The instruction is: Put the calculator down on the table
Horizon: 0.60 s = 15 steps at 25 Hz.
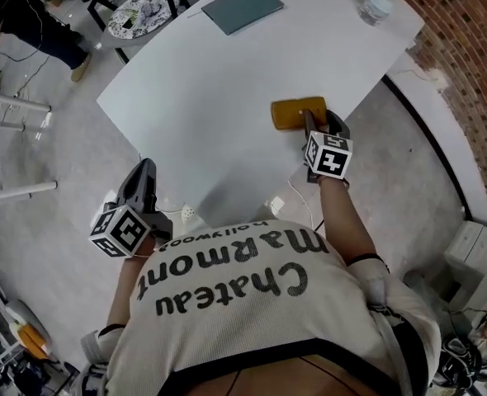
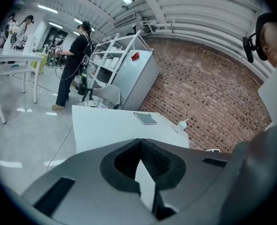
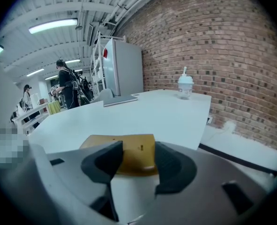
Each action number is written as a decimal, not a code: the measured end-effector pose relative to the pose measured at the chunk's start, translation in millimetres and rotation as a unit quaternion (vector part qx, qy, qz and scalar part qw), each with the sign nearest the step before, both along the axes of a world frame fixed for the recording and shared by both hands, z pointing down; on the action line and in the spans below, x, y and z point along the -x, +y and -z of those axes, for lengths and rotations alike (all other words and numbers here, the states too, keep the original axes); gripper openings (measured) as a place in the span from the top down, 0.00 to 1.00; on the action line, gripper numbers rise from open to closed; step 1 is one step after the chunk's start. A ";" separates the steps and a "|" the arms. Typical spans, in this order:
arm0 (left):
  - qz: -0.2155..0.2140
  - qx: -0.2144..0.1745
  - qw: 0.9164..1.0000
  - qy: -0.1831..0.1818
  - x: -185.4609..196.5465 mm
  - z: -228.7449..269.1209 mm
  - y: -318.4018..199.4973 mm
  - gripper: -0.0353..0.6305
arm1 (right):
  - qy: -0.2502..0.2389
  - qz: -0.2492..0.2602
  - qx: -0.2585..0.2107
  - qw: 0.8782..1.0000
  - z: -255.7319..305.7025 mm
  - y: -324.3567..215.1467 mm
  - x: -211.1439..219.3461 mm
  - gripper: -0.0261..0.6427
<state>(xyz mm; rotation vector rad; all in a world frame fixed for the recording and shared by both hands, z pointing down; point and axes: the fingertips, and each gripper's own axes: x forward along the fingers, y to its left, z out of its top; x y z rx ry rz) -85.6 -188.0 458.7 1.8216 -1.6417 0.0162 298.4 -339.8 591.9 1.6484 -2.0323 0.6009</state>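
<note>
Right tool (image 3: 138,150) has its jaws spread wide, not squeezing anything. The yellow-brown calculator (image 1: 295,114) lies flat on the white counter (image 1: 219,81) right at the tips, near the edge on the brick wall (image 1: 466,73) side. Left tool (image 2: 139,142) is closed up, tips together and empty, held low off the counter's near corner. A teal notebook (image 1: 243,7) sits way over at the far end.

White tabletop (image 1: 219,81): broad bare middle, open to passage. Obstacles: flat yellow-brown calculator (image 1: 297,114) at the 4 o'clock edge; teal-grey flat book (image 1: 243,7) at 12 o'clock; clear lidded plastic cup (image 1: 376,5) at 2 o'clock. Red brick wall (image 1: 466,48) closes the 3 o'clock side.
</note>
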 end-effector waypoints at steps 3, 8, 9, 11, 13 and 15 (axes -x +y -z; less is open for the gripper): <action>-0.013 -0.001 1.000 0.008 2.0 -1.8 -9.2 0.94 | 0.006 0.003 0.010 1.000 0.5 -6.4 8.3 0.63; -0.056 -0.010 0.998 0.017 -8.7 11.1 -13.1 0.94 | 0.016 0.001 0.051 0.999 -1.8 -3.3 5.5 0.63; -0.061 -0.012 0.998 0.016 -5.4 14.9 -12.7 0.94 | 0.019 -0.003 0.056 0.998 -0.5 -3.6 5.1 0.63; -0.061 -0.021 0.998 0.014 8.9 22.2 -9.0 0.94 | 0.022 -0.015 0.062 0.998 1.3 -3.8 6.2 0.63; -0.055 -0.029 0.998 0.014 24.6 28.2 -2.3 0.94 | 0.020 -0.032 0.066 0.997 0.9 -1.9 7.6 0.63; -0.052 -0.033 0.998 0.015 36.8 30.4 7.0 0.94 | 0.015 -0.047 0.071 0.996 -0.3 0.2 7.9 0.63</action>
